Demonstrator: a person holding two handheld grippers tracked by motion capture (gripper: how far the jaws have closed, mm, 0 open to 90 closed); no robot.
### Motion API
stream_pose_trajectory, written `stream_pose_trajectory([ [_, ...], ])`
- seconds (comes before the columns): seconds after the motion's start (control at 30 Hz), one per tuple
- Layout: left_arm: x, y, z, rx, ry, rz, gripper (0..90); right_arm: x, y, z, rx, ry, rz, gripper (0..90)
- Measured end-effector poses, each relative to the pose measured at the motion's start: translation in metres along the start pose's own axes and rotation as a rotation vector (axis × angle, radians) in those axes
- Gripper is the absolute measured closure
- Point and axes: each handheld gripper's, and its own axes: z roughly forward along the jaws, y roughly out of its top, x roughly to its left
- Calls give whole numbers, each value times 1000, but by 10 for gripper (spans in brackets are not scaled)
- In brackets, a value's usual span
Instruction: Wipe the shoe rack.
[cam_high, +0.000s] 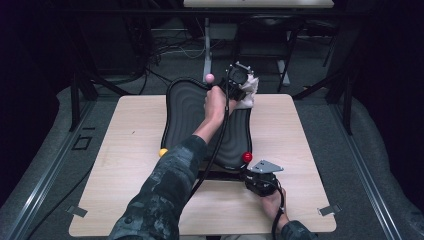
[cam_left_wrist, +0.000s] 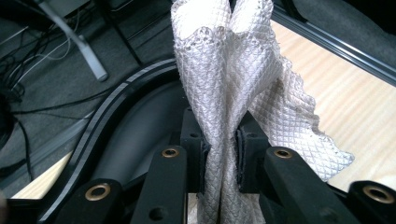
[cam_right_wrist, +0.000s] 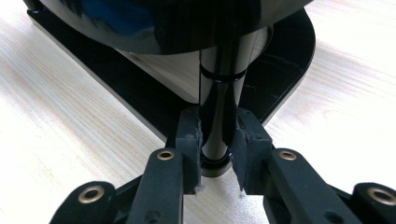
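left gripper pinches the white cloth (hanging loose); right gripper clamps the black post.

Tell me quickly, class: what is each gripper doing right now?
Left gripper: closed on the white cloth, at the black tray's far end.
Right gripper: closed on the tray's black post, near the table front.

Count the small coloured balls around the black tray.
3. A pink ball at the tray's far edge beside the left hand, a yellow ball at its near-left corner, and a red ball at its near-right corner. The forearm may hide others.
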Motion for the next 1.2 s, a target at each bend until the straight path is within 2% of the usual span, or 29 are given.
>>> stream_pose_trajectory([
  [0.3, 21, -1, -7, 6, 59, -51, 772, 0, 0, 0, 0, 3, -2, 741],
  [0.43, 30, -6, -12, 13, 63, -81, 773, 0, 0, 0, 2, 3, -2, 741],
  [0.73, 41, -19, -25, 30, 52, -80, 774, -1, 1, 0, 15, -3, -10, 740],
  [0.9, 42, -29, -38, 8, 11, -72, 774, -1, 1, 0, 14, -1, -9, 741],
  [1.03, 36, -40, -55, -16, -16, -23, 775, -1, 1, 1, 9, 2, -5, 740],
  [1.2, 29, -56, -74, -32, -58, 19, 777, -1, 1, 0, 18, 1, -12, 739],
])
